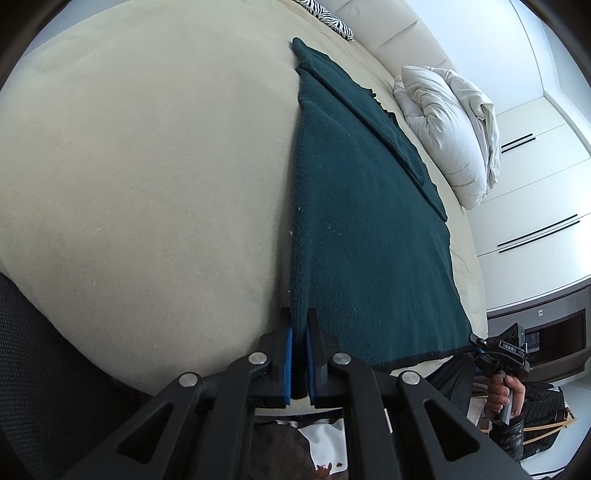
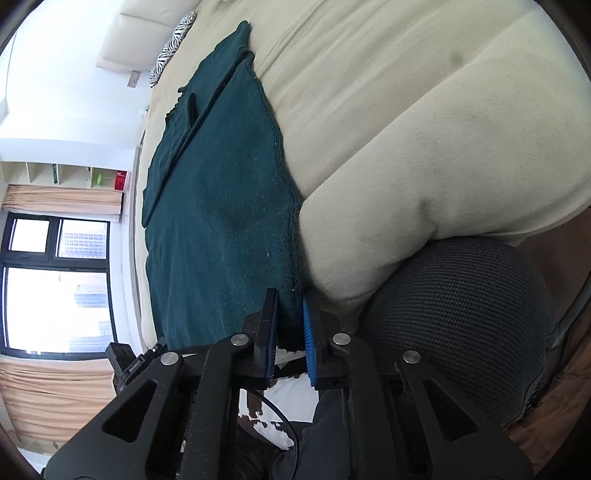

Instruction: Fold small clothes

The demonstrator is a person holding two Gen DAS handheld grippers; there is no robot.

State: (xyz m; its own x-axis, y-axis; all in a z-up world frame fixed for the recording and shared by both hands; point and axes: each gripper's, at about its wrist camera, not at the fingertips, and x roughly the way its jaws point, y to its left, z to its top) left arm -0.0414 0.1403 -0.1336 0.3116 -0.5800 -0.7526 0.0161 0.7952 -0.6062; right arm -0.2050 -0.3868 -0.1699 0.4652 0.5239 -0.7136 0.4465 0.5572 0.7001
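Both grippers pinch the near hem of a dark green garment (image 1: 369, 229) spread flat on a cream bed cover (image 1: 147, 166). Left gripper (image 1: 299, 325) has its blue pads pressed together on the garment's near left corner, cloth caught between them. Right gripper (image 2: 290, 306) clamps the opposite near corner, its pads closed on the knitted edge; in the left view it shows small at that corner, held by a hand (image 1: 508, 397). A folded sleeve lies across the garment's far part. Beyond sit a white pillow (image 1: 447, 129) and a zebra-print cushion (image 1: 328, 16). A dark mesh chair back (image 2: 461, 325) stands just beside the bed's edge.
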